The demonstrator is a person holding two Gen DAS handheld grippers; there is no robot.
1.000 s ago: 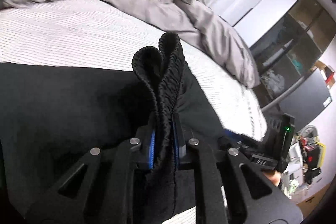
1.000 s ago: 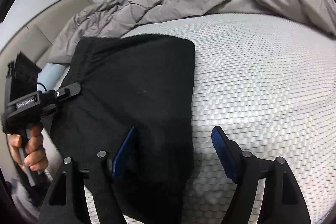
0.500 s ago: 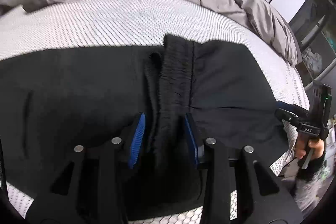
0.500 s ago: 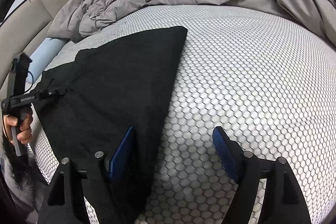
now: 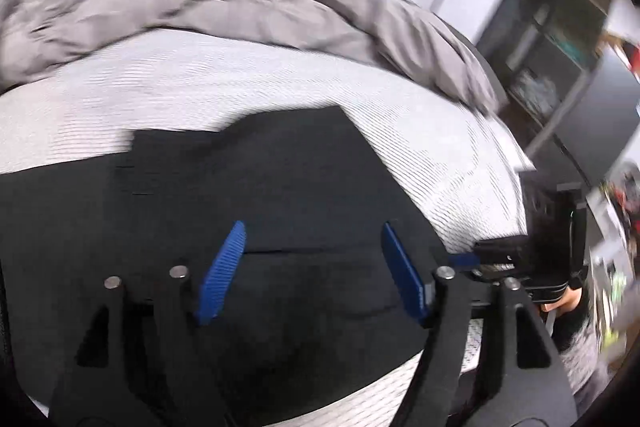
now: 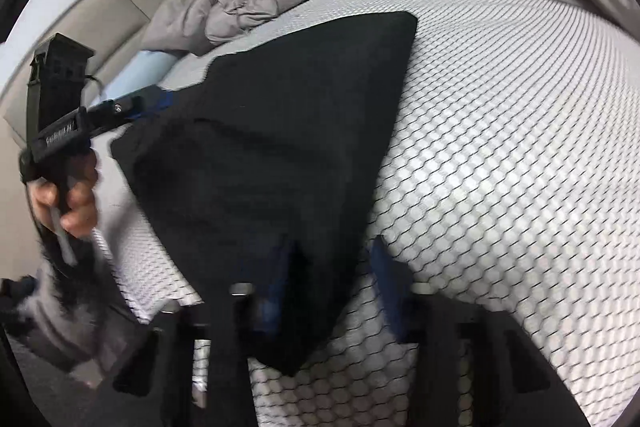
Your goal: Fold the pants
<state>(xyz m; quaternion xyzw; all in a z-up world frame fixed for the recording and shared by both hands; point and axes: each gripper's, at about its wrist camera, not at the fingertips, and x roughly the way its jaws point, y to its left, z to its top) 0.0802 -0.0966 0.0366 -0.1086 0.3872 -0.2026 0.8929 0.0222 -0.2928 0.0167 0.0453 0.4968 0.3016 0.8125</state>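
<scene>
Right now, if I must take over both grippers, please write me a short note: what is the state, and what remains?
Left gripper: fingers have just been opening, nothing between them; it hovers over the pants.
Right gripper: fingers have just been closing around the near corner of the pants; the blur hides whether they press yet.
Pants: lying flat on the mattress, in overlapping layers.
Done: at least one fold, it seems.
Left: confirm the right grip, then make the next fold.
</scene>
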